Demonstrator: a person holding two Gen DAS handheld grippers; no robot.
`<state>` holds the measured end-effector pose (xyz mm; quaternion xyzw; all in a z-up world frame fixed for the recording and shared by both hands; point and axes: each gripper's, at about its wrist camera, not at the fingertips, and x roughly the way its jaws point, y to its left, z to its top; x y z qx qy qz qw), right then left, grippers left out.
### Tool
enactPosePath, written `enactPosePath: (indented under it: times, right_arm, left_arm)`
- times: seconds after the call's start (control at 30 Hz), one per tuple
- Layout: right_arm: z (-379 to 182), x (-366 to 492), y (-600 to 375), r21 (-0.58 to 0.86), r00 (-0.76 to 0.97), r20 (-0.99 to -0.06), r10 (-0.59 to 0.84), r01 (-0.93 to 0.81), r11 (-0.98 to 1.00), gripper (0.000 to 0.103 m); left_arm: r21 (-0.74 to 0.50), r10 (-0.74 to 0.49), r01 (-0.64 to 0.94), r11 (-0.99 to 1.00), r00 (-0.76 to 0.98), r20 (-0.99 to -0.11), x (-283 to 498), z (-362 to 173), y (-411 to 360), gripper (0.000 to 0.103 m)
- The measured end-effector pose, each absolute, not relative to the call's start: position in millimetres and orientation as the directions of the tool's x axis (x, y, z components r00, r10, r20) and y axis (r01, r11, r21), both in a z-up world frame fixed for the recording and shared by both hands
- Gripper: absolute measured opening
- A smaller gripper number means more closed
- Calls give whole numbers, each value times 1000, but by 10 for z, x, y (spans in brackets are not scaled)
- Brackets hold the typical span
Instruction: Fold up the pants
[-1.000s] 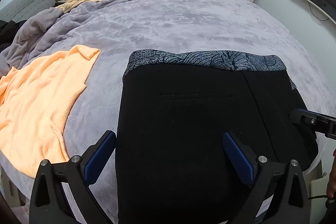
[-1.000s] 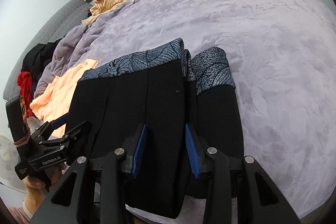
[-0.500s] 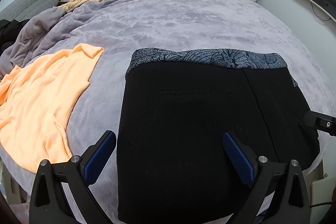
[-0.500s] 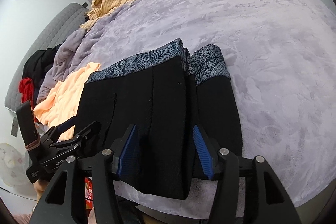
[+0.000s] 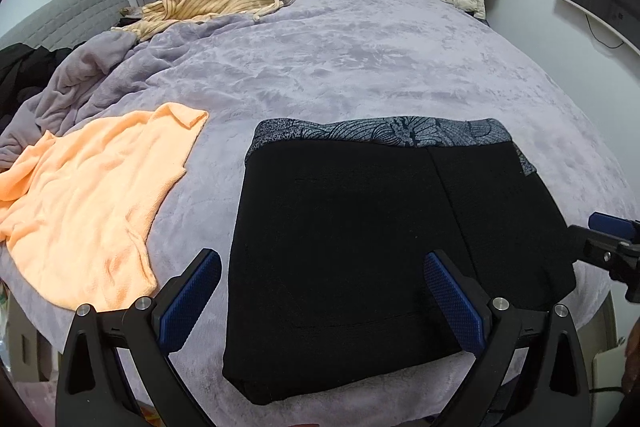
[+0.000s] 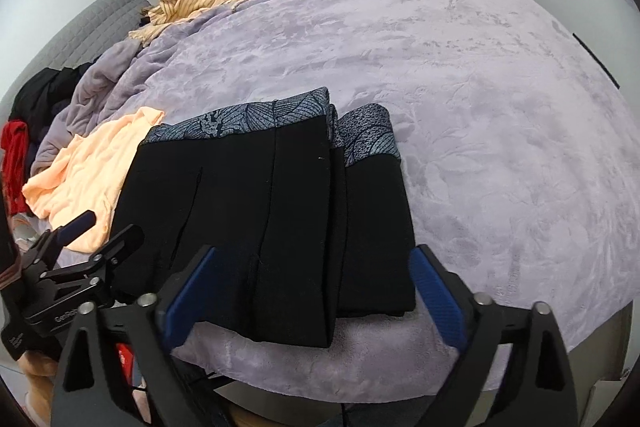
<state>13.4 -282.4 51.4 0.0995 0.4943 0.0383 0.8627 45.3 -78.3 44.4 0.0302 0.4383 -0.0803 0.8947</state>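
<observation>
The left gripper point(image 5: 322, 301) stands wide open with nothing between its blue pads, poised above the near edge of the black pants point(image 5: 360, 239); the right gripper point(image 6: 312, 291) is spread just as wide and equally empty; the pants lie folded into a compact stack on the purple blanket point(image 6: 480, 87), patterned waistband point(image 5: 384, 131) at twelve o'clock; an orange towel point(image 5: 88, 195) lies at nine o'clock; the folding looks finished or nearly so, and the next move likely calls only for squaring the offset right-hand layer.
</observation>
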Motion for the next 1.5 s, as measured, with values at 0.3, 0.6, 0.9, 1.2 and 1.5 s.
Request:
enactPosePath:
  times: [0.3,0.6,0.9,1.2,1.5]
  right_arm:
    - [773,49,-2725,165,504,-855,125,35,986,103]
    - [888,-7,-2617,79,523,-852,32,67,995,103]
    - [907,10,-2548,23,534,-846,-10,55,998,103]
    - [810,92,-2582,30,512,-859,-5,60,998,103]
    - [711,171,-2580,24,490,-872,-7,57,998,103]
  left_arm:
    - [30,-64,139,990,624,-779,317,706,-828,102]
    - [32,-63,149,988,594,-802,231,710,-875,102]
    - [101,-2,133,986,615,-788,226,723,-949,102]
    - [91,-10,143,986,587,-809,292,641,-980,102]
    - [95,-6,148,984,566,-824,352,555,-1023,102]
